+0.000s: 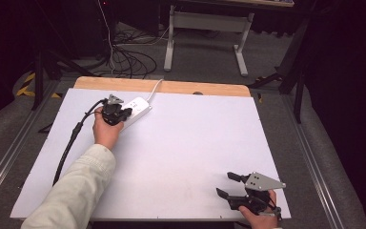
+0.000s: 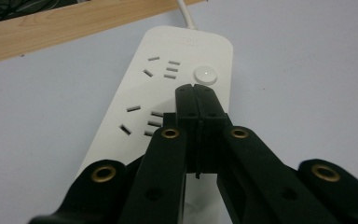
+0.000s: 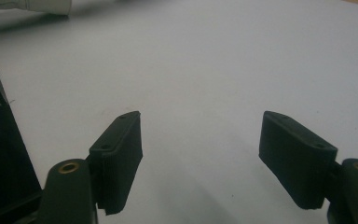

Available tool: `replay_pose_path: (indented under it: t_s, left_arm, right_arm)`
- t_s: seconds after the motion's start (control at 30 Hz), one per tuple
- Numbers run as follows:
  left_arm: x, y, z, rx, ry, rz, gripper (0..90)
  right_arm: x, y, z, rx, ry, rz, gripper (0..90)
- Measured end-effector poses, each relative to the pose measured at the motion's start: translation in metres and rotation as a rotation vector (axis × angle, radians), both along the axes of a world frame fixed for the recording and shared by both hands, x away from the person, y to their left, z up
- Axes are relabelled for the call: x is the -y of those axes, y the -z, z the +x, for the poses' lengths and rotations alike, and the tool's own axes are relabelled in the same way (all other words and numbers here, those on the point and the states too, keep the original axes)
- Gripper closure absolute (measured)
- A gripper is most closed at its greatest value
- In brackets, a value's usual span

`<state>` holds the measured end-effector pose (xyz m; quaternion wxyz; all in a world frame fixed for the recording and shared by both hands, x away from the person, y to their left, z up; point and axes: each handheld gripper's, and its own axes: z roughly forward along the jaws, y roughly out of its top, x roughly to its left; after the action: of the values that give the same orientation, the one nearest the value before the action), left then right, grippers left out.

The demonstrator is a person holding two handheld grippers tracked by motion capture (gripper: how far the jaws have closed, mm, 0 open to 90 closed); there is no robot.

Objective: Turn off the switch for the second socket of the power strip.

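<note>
I'm bringing my clenched left hand-held gripper point(image 2: 196, 88) right beside the power strip's point(image 2: 168, 98) round button point(image 2: 205, 75); whether it's pressed I can't tell. My right hand-held gripper point(image 1: 229, 185) is idling released, near right.

The white table top point(image 1: 186, 143) has a strip of bare wood point(image 1: 171, 86) along its far edge and metal rails point(image 1: 314, 162) running down both its sides over grey carpet point(image 1: 205, 57). Beyond the wooden strip, a tangle of black cables point(image 1: 128, 59) lies on the carpet, and to the right of it stand the pale metal legs of a second desk point(image 1: 207, 28). Black curtains point(image 1: 348, 86) close off the right side of the table and the far-left corner is dark, while yellow-and-black hazard tape point(image 1: 26, 86) marks the floor left of the table.
</note>
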<state>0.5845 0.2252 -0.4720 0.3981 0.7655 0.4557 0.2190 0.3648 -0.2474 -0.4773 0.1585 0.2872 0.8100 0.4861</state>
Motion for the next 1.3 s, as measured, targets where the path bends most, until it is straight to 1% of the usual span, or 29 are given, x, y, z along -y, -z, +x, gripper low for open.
replay_pose_path:
  t_s: [0.17,0.23,0.3,0.43,0.63,0.8,0.83,0.9,1.03,1.1,1.2,1.3]
  left_arm:
    - [0.0009,0.0005,0.0003,-0.011,-0.008,0.002,89.8]
    - [-0.0001,0.0005,0.0010,-0.019,-0.009,-0.012,89.8]
    - [-0.0009,-0.0006,0.0010,-0.031,-0.018,-0.013,89.8]
    - [0.0007,-0.0013,0.0000,-0.031,-0.027,0.004,89.8]
    - [-0.0004,-0.0014,0.0008,-0.038,-0.023,-0.008,89.8]
    - [0.0019,-0.0013,-0.0006,-0.031,-0.028,0.010,89.8]
    - [0.0023,-0.0016,-0.0006,-0.025,-0.025,0.024,89.9]
    - [0.0036,-0.0018,-0.0008,-0.023,-0.030,0.031,89.9]
    - [0.0037,-0.0019,-0.0009,-0.024,-0.031,0.030,89.9]
    - [0.0046,-0.0017,-0.0011,-0.019,-0.031,0.038,89.9]
    - [0.0068,-0.0021,-0.0020,-0.011,-0.033,0.061,89.9]
    - [0.0072,-0.0020,-0.0020,-0.013,-0.032,0.059,89.9]
  right_arm:
    - [0.0003,0.0001,0.0000,-0.001,0.001,0.000,30.8]
    - [0.0003,0.0001,0.0000,-0.001,0.000,0.000,30.8]
    - [0.0001,0.0003,0.0003,-0.003,-0.001,-0.002,30.8]
    - [-0.0001,0.0005,0.0004,-0.004,-0.004,-0.003,30.8]
    - [0.0001,0.0006,0.0004,-0.005,-0.004,-0.003,30.8]
    - [0.0002,0.0008,0.0007,-0.005,-0.004,-0.004,30.8]
    - [0.0002,0.0008,0.0008,-0.004,-0.006,-0.003,30.8]
    - [0.0001,0.0007,0.0005,-0.004,-0.006,-0.004,30.8]
    - [0.0006,0.0008,0.0005,-0.005,-0.005,-0.002,30.8]
    - [0.0007,0.0008,0.0005,-0.005,-0.006,-0.003,30.8]
    - [0.0007,0.0009,0.0006,-0.005,-0.006,-0.003,30.8]
    - [0.0007,0.0008,0.0004,-0.005,-0.006,-0.003,30.8]
